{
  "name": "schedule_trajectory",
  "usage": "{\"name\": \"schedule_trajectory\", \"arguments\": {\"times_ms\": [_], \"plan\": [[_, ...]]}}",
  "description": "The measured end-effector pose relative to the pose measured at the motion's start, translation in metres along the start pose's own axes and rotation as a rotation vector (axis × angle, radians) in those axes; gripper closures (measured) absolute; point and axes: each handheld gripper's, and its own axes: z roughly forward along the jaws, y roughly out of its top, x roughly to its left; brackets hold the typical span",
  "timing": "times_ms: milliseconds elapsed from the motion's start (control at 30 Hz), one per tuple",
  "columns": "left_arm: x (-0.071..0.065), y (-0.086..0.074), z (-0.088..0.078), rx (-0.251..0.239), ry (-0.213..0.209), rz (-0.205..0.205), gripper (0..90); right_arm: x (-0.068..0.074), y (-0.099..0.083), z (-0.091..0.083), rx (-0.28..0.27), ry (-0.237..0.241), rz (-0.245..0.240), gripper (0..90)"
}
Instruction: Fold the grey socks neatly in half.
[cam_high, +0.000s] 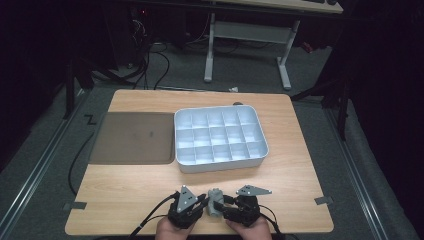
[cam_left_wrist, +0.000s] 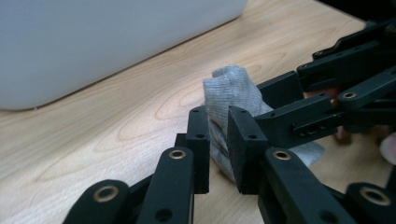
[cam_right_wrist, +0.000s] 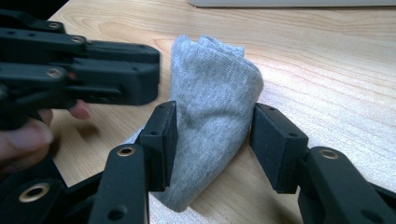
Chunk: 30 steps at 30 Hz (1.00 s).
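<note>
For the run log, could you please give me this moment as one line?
left hand-held gripper: pinching grey sock | right hand-held gripper: open around sock | compartment box: empty

Grey sock (cam_right_wrist: 210, 116): lower end hidden behind right gripper (cam_right_wrist: 210, 144) jaws. In the left gripper view, tray (cam_left_wrist: 93, 46) cut by top and left edges, blurred. Both hands (cam_high: 172, 227) cut by the high view's bottom edge.

no readable text, labels or numbers

White compartment tray (cam_high: 220, 162) mid-table, dark flat mat (cam_high: 132, 137) touching its left, wooden table (cam_high: 295, 170) beneath.
</note>
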Motion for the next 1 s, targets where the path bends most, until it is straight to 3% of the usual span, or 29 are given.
{"name": "schedule_trajectory", "arguments": {"times_ms": [133, 433, 800, 1000], "plan": [[-0.002, -0.004, 0.005, 0.061, -0.009, 0.018, 81.1, -0.001, 0.001, 0.0, 0.004, 0.011, 0.008, 52.3], [-0.006, -0.003, 0.011, 0.122, -0.015, 0.05, 90.0, -0.004, 0.001, 0.0, 0.016, 0.027, 0.021, 53.1], [-0.011, -0.006, 0.004, 0.153, -0.005, 0.103, 90.0, -0.002, -0.001, 0.002, 0.03, 0.083, 0.036, 55.7], [-0.014, -0.009, 0.002, 0.158, 0.009, 0.129, 90.0, -0.003, -0.002, 0.004, 0.044, 0.147, 0.063, 58.0]]}}
